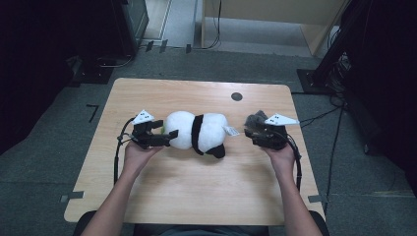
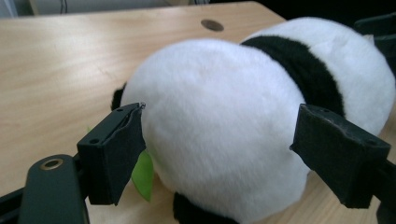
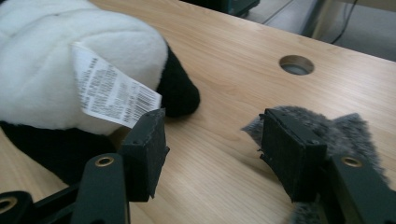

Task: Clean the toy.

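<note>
A black-and-white panda plush (image 1: 199,130) lies on its side in the middle of the wooden table (image 1: 196,191). My left gripper (image 1: 164,131) is at its left end. In the left gripper view the left gripper (image 2: 219,121) has its jaws apart on either side of the panda's (image 2: 219,130) round white part, and the fur shows no dent. A small green leaf (image 2: 142,175) pokes out below. My right gripper (image 1: 249,132) sits at the panda's right end, and the right gripper (image 3: 212,119) stands open over bare wood. The panda's sewn label (image 3: 112,93) hangs by one jaw. A grey furry piece (image 3: 336,128) lies behind the other.
A round cable hole (image 1: 236,96) sits in the table near its far edge. Cables (image 1: 334,147) run over the grey floor to the right of the table. Dark equipment stands (image 1: 339,49) rise at the far right and far left.
</note>
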`<state>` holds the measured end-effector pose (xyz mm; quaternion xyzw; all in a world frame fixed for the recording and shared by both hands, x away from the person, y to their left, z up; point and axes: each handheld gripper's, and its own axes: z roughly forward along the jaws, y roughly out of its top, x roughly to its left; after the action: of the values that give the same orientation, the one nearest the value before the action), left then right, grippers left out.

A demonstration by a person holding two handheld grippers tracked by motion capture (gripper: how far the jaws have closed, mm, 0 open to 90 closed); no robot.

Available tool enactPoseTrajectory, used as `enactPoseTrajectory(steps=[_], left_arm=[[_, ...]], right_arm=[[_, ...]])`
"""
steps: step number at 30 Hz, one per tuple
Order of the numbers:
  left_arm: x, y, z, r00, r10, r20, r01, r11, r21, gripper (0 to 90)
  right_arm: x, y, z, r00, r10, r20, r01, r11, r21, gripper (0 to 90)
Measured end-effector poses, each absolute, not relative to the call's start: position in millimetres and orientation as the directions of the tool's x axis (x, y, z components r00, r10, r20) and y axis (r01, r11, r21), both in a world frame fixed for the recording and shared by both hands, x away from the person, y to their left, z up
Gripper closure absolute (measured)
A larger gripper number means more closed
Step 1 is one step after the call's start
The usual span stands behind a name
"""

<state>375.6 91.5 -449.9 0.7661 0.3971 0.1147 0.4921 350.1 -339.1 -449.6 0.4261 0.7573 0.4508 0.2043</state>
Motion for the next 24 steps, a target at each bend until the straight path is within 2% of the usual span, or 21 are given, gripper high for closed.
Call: enactPoseTrajectory(steps=[5,8,24], left_arm=[[387,87,-445,0.672,0.708,-0.219,0.514,-0.233,0.825,15.6],[387,85,-451,0.67,0.706,-0.231,0.538,-0.248,0.806,14.4],[388,88,-459,0.679,0.691,-0.246,0.547,-0.253,0.798,12.9]], right_arm=[[357,-353,-453,-0.518,0.853,0.066,0.472,0.221,0.854,40.9],[364,-361,-457,-0.521,0.847,0.106,0.482,0.189,0.855,41.8],[379,-383,-481,-0.425,0.905,0.027,0.505,0.212,0.836,39.4]])
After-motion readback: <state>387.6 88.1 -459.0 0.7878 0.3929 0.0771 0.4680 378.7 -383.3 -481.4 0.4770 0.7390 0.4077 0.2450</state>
